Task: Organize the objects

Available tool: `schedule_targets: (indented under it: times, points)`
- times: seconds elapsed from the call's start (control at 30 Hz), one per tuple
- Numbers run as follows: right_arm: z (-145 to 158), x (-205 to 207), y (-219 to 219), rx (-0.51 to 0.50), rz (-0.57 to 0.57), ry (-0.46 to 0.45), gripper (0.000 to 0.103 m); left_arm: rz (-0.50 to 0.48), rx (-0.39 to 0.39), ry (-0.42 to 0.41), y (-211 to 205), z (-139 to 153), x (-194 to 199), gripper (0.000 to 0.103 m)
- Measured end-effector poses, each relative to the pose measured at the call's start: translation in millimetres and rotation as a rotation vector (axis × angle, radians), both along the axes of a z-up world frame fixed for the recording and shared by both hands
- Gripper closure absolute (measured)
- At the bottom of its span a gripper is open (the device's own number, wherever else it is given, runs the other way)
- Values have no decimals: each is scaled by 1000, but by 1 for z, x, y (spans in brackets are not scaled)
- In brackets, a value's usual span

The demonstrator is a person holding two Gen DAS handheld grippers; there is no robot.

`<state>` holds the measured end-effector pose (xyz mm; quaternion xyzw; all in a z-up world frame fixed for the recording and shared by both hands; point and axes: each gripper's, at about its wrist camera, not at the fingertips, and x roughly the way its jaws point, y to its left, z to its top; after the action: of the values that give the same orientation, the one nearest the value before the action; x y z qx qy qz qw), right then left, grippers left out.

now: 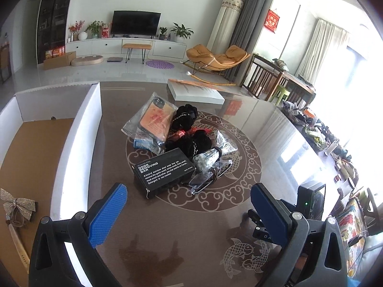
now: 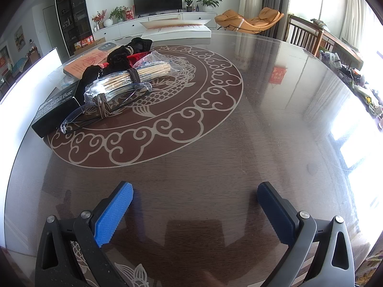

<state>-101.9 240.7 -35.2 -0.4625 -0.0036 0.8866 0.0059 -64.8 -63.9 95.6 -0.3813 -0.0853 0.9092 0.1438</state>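
Bright living room — television (image 1: 136, 22) on white cabinet (image 1: 124, 45), orange rocking lounger (image 1: 215, 58).

The left gripper (image 1: 189, 205) has dark grey plastic arms with triangular cut-outs and round silver screws behind the jaws. Textured blue pads (image 1: 107, 212) line the jaws' inner faces. The right gripper (image 2: 195, 206) looks identical.

Television (image 1: 136, 22), orange rocking lounger (image 1: 216, 56)

The black box (image 1: 164, 172) reads "ODOR REMOVING BAR" — smaller print below it.
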Motion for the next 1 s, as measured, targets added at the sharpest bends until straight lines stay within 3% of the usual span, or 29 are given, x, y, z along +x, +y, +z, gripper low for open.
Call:
schedule_targets:
  times: [0.2, 1.0]
  points:
    - [0, 0, 0, 0, 0, 0, 0, 9, 15, 28, -7, 15, 1, 0]
    - [0, 0, 0, 0, 0, 0, 0, 14, 50, 10, -11, 13, 4, 0]
